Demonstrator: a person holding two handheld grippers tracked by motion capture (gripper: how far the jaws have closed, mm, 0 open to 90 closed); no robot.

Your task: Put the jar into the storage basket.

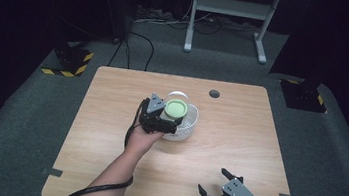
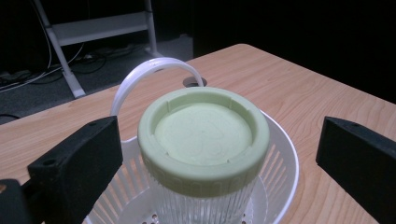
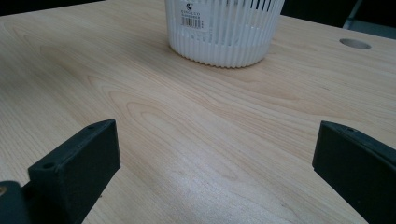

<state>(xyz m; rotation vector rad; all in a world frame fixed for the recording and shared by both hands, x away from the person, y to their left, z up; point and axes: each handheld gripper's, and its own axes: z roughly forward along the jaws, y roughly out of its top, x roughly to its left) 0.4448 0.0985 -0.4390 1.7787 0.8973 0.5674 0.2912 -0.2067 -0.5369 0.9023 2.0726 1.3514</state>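
A clear ribbed jar (image 2: pixel 201 205) with a pale green screw lid (image 2: pixel 204 140) stands upright inside a white slotted plastic basket (image 1: pixel 186 127), a little behind the middle of the wooden table (image 1: pixel 238 136). The basket's thin white handle (image 2: pixel 140 77) arches up behind the jar.

The left hand-held gripper (image 1: pixel 162 121) hangs at the near-left rim of the basket with its jaws spread wide. In the left gripper view the lid sits between them with clear air on both sides, so nothing is clamped.

The jar looks like light, stiff plastic and probably empty, though its lower part is hidden by the basket. The lid is the obvious place to take hold: it is broad, matt and has a raised rim, which should give the pads better purchase than the smooth ribbed wall beneath. I would expect the basket to be light too and liable to shift or tip if nudged.

The right hand-held gripper (image 1: pixel 224 192) waits near the front right edge of the table, well apart from the basket, jaws also open over bare wood.
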